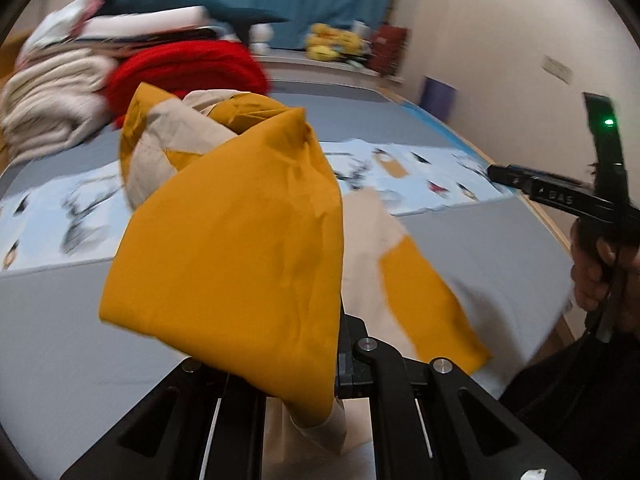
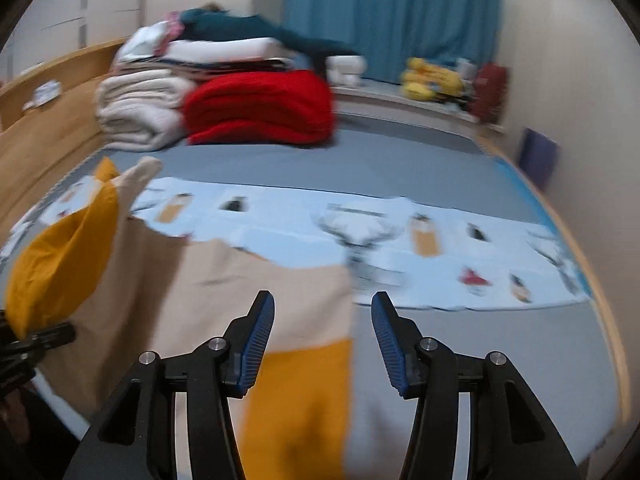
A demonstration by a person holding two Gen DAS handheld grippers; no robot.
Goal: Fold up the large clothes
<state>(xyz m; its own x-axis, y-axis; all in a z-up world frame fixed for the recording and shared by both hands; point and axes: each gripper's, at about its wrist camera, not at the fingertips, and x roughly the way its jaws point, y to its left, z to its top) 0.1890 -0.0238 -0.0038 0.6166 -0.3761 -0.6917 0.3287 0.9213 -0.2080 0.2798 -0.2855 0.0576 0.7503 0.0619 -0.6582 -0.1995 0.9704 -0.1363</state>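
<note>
A mustard-yellow and beige garment [image 1: 240,240] hangs bunched over my left gripper [image 1: 344,372], which is shut on it; the cloth hides the fingertips. The rest of the garment [image 2: 240,288] trails down onto the grey bed [image 2: 500,360]. My right gripper [image 2: 323,320] is open above the cloth's right edge, its blue pads [image 2: 260,344] apart with nothing pressed between them. In the left wrist view the right gripper [image 1: 496,172] shows at the right, held by a hand [image 1: 592,272]. In the right wrist view the left gripper [image 2: 40,340] shows at the left edge under the yellow bundle.
A light-blue printed sheet [image 2: 440,248] lies across the bed. At the back left is a pile of folded things: cream blanket [image 2: 136,108], red knit [image 2: 260,108], teal garment [image 2: 248,26]. A wooden headboard [image 2: 48,120] runs along the left. Yellow plush toys [image 2: 432,78] sit before a blue curtain [image 2: 392,12].
</note>
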